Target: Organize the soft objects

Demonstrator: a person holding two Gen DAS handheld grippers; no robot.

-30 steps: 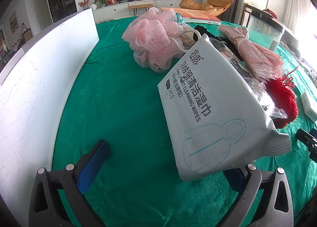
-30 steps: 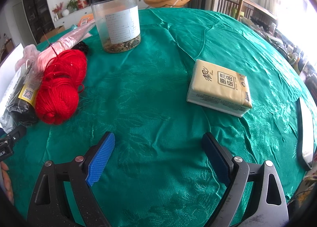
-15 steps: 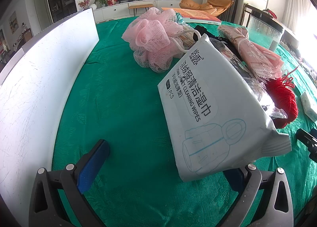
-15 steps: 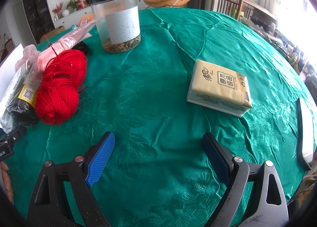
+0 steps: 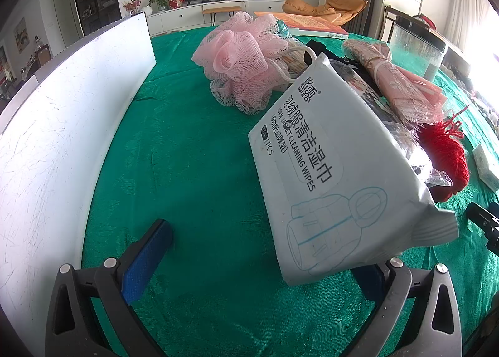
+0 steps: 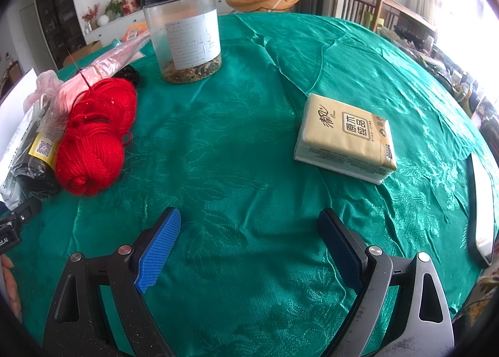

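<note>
We're holding the L gripper (image 5: 259, 254) wide apart over the green cloth (image 5: 193, 169), nothing between the pads; the wipes pack (image 5: 327, 176) is overhanging the R-hand finger, and whether it's touching we can't tell. The R gripper (image 6: 249, 241) is also spread wide & empty, w/ bare cloth under it.

Risks, as we're judging them: the wipes pack is leaning on the heap behind it, so nudging it w/ that finger could be sliding it down or dragging the crinkly bag along. The puff (image 5: 243, 60) is light mesh, so a shallow pinch may be catching only a loop. The yarn (image 6: 93, 135) is trailing a loose strand, likely to snag or unwind if we're grabbing it by the edge.

The L view is showing the white board (image 5: 62, 113), the puff and the pack's printed face. Only the R view is showing the tissue pack (image 6: 346, 141) lying flat, well apart from the heap, and the jar (image 6: 184, 32) near the yarn.
</note>
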